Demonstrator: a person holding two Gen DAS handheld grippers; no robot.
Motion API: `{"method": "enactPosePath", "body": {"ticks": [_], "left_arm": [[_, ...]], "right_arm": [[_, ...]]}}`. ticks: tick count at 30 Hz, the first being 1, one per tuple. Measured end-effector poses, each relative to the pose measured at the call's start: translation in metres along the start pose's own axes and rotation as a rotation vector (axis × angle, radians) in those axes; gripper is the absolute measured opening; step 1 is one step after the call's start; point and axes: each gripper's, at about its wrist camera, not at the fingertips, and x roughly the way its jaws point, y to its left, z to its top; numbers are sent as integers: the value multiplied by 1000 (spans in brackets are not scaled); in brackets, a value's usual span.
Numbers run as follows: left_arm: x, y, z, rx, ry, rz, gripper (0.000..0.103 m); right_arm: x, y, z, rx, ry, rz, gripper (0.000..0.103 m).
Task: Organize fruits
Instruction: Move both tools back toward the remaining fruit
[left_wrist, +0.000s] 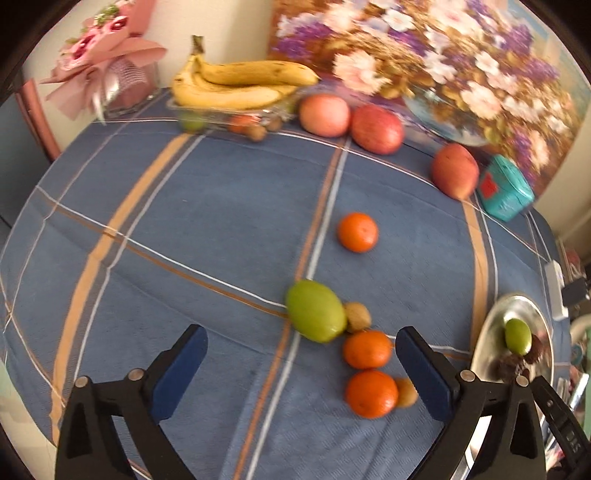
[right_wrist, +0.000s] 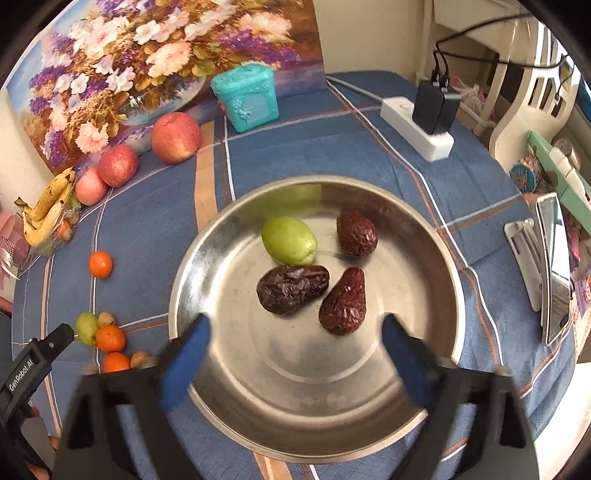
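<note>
Your left gripper (left_wrist: 301, 354) is hovering over the blue striped tablecloth (left_wrist: 184, 229) with its jaws spread wide and gripping nothing. Far back on your left, a pink bouquet (left_wrist: 107, 62) is standing against the wall, and just beside it a bunch of bananas (left_wrist: 236, 83) is lying on a clear tray. Moving right along the back edge, three apples are sitting in a loose row: a pale one (left_wrist: 324, 115), touching a redder one (left_wrist: 376, 129), and a third (left_wrist: 455, 170) next to a teal box (left_wrist: 505, 192).

Nearer your open fingers, a lone orange (left_wrist: 357, 232) is resting mid-cloth. Closer still, a green fruit (left_wrist: 316, 310) is touching a small brown fruit (left_wrist: 357, 316), with two more oranges (left_wrist: 367, 349) (left_wrist: 371, 393) lying just ahead of the right fingertip; a second small brown fruit (left_wrist: 406, 392) is pressing against the nearer orange.

Your right gripper (right_wrist: 295, 356) is hanging over the metal bowl (right_wrist: 221, 406), likewise wide open and carrying nothing. Inside the bowl, a green fruit (right_wrist: 289, 240) is touching a dark wrinkled date (right_wrist: 291, 288), a second date (right_wrist: 344, 302) is lying beside that, and a third (right_wrist: 357, 234) is sitting apart. A white power strip (right_wrist: 413, 129) is lying farther right.
</note>
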Motion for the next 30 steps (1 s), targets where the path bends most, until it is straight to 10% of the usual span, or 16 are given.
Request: {"method": "enactPosePath", "body": {"ticks": [19, 30], "left_arm": [[-14, 37, 20, -31, -104, -8, 103], [-2, 33, 21, -27, -43, -104, 103]], "right_arm": [[-8, 80, -6, -182, -22, 224, 98], [4, 108, -19, -233, 26, 291, 53]]}}
